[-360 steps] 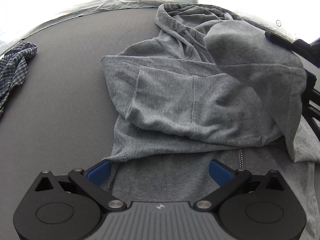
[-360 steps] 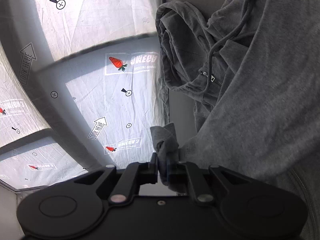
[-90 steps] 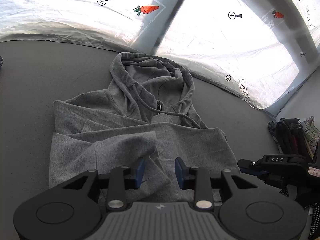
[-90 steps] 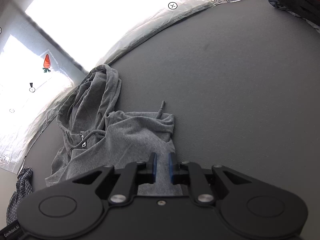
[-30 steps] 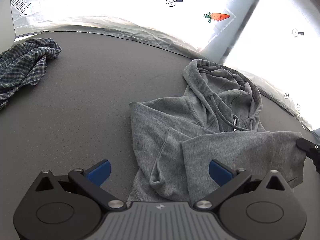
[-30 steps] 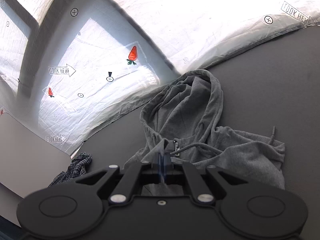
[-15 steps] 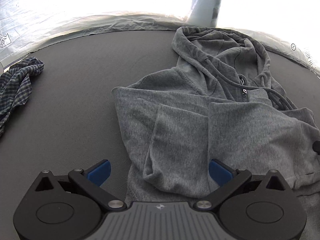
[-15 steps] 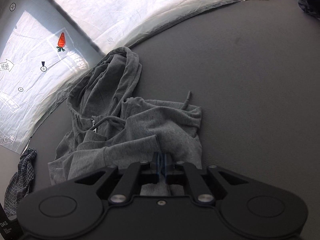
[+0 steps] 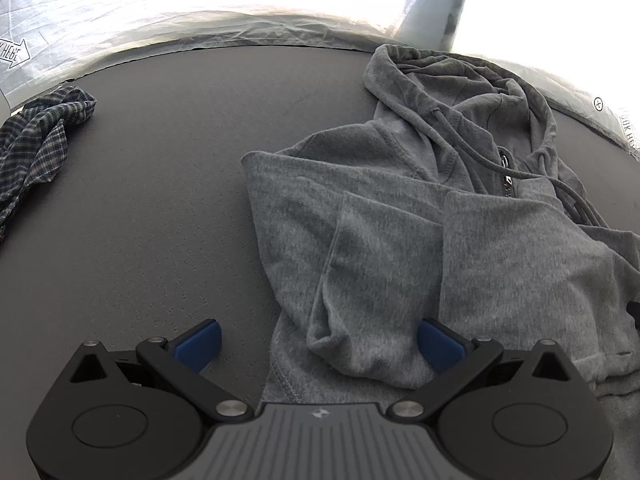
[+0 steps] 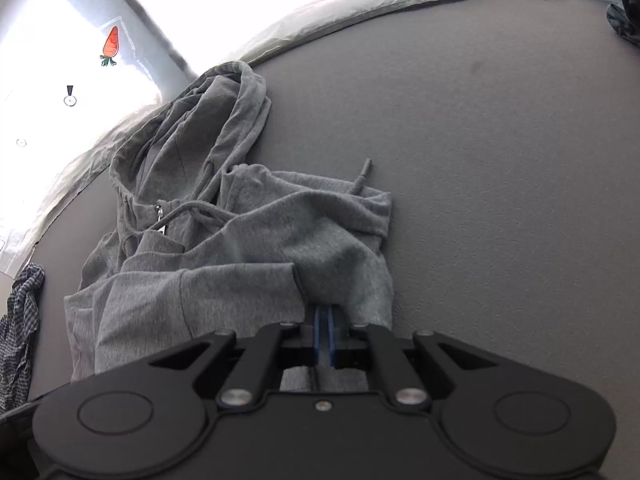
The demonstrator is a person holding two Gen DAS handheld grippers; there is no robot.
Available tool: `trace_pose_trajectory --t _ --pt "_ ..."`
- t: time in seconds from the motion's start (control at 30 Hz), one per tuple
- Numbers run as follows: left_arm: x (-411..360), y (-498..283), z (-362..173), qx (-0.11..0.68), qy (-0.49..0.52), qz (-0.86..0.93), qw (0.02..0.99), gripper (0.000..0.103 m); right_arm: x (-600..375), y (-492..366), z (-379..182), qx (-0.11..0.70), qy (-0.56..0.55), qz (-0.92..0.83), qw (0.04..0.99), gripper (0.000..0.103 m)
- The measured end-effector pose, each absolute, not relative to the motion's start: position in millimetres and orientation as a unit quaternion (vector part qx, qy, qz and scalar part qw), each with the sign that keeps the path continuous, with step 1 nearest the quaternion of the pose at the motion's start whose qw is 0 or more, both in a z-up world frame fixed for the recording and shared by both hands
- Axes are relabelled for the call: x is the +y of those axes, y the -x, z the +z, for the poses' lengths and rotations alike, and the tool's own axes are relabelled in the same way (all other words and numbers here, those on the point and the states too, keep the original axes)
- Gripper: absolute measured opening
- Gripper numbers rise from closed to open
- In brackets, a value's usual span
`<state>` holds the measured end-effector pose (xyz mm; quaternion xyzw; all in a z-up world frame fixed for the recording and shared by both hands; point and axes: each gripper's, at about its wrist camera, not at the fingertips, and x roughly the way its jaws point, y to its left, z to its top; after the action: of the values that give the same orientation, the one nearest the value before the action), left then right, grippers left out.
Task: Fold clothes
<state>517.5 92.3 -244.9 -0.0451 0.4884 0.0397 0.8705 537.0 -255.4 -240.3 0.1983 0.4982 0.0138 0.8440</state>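
A grey zip hoodie (image 9: 400,240) lies on the dark grey table (image 9: 160,200), hood at the far end, both sleeves folded across its chest. My left gripper (image 9: 319,344) is open wide just above the hoodie's near left part. A folded sleeve end bulges between its blue pads (image 9: 198,346) without touching them. In the right wrist view the hoodie (image 10: 260,248) fills the lower left, a drawstring (image 10: 360,180) trailing onto the table (image 10: 500,160). My right gripper (image 10: 324,336) is shut at the garment's near right edge, and I see no cloth between the pads.
A crumpled plaid shirt (image 9: 36,140) lies at the table's left edge, also seen as the plaid shirt (image 10: 20,320). A dark bundle (image 10: 624,16) sits at the far right corner. White sheeting with a carrot print (image 10: 111,42) hangs behind the table.
Both grippers have come down and tipped toward the hoodie, which now looks larger and nearer. The left stays wide open and the right stays shut.
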Motion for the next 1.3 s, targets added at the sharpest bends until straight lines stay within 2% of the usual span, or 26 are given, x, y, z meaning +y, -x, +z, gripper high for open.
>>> trace_pose_trajectory --t 0.1,0.17,0.2,0.27,0.33,0.47,0.8,0.97,1.17,1.3 --pt "94 -519 -244 0.488 0.044 0.03 0.871 0.103 -253 -545 -233 0.513 -0.16 0.035 0.843 0.01" --pt "99 -521 -240 0.487 0.049 0.03 0.871 0.103 -251 -548 -225 0.515 -0.136 0.042 0.846 0.035" --pt "101 -523 -238 0.485 0.052 0.031 0.872 0.103 -251 -550 -221 0.515 -0.124 0.046 0.847 0.042" --pt "109 -528 -231 0.475 0.056 0.034 0.877 0.103 -250 -554 -213 0.512 -0.106 0.051 0.851 0.067" --pt "117 -535 -226 0.465 0.057 0.039 0.883 0.103 -250 -560 -204 0.498 -0.095 0.055 0.86 0.081" --pt "133 -567 -213 0.441 0.068 0.061 0.893 0.103 -247 -592 -192 0.463 -0.065 0.054 0.882 0.099" --pt "109 -690 -203 0.39 0.078 0.022 0.917 0.103 -235 -700 -213 0.413 -0.018 0.024 0.91 0.102" --pt "84 -735 -220 0.392 0.042 0.009 0.919 0.103 -224 -730 -227 0.399 -0.001 0.017 0.917 0.102" --pt "71 -765 -252 0.409 0.001 0.069 0.91 0.103 -214 -759 -250 0.415 0.058 -0.045 0.907 0.102" --pt "80 -772 -253 0.407 -0.025 0.121 0.905 0.103 -218 -763 -248 0.404 0.07 -0.08 0.909 0.102"
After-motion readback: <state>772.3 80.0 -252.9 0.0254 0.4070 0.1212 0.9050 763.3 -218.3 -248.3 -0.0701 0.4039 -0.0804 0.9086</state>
